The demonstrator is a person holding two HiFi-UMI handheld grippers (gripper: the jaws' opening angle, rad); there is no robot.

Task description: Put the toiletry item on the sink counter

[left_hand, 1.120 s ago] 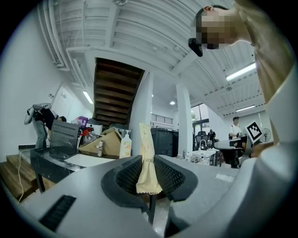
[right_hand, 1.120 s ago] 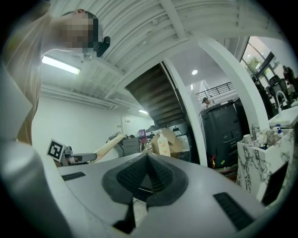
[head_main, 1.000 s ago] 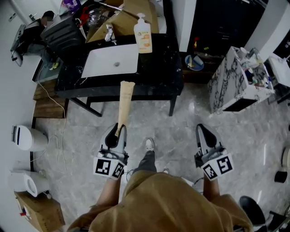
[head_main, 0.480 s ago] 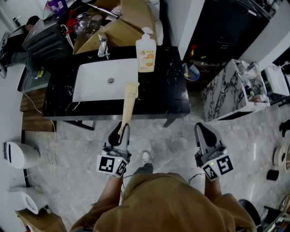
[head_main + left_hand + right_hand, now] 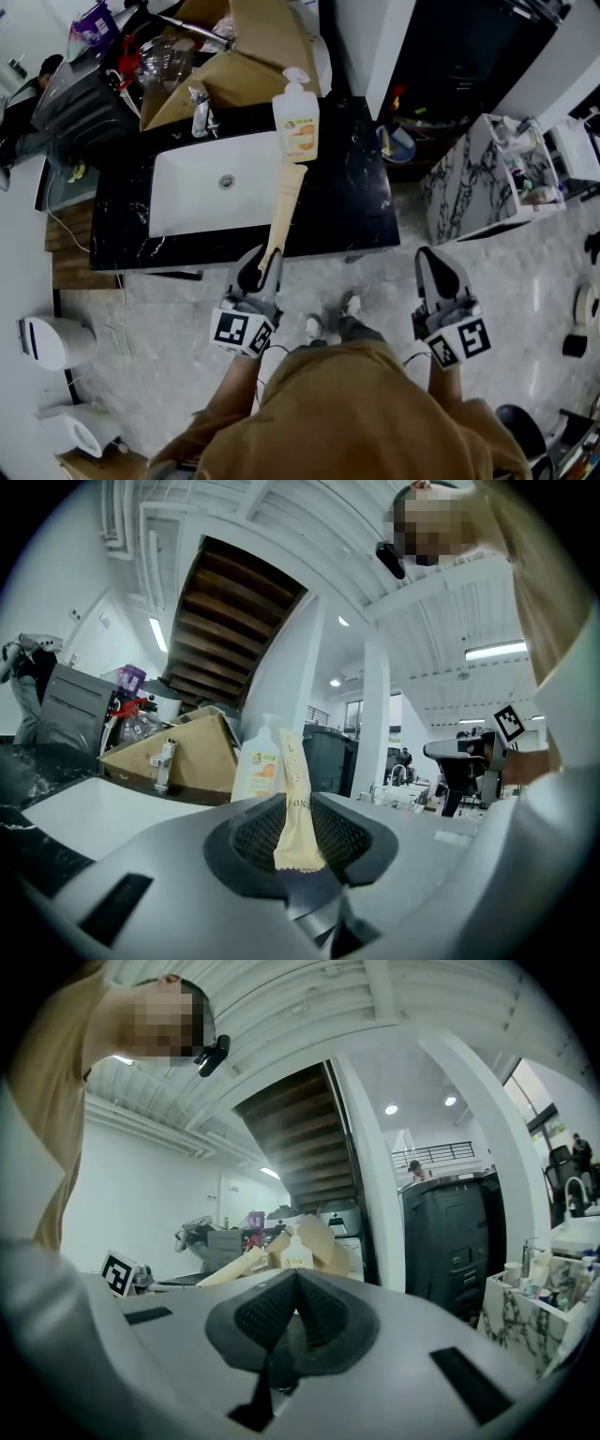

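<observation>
Loose tan shirt (image 5: pixel 347 422), dark trousers (image 5: pixel 362 330)

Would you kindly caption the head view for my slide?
The left tongs hold a beige tube out over the black sink counter.

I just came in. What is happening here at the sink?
A person stands before the black sink counter with a gripper in each hand. The left gripper is shut on a long beige toiletry tube, which points toward the pump bottle beside the white basin. The tube is not yet set down. The right gripper is shut and empty.
</observation>
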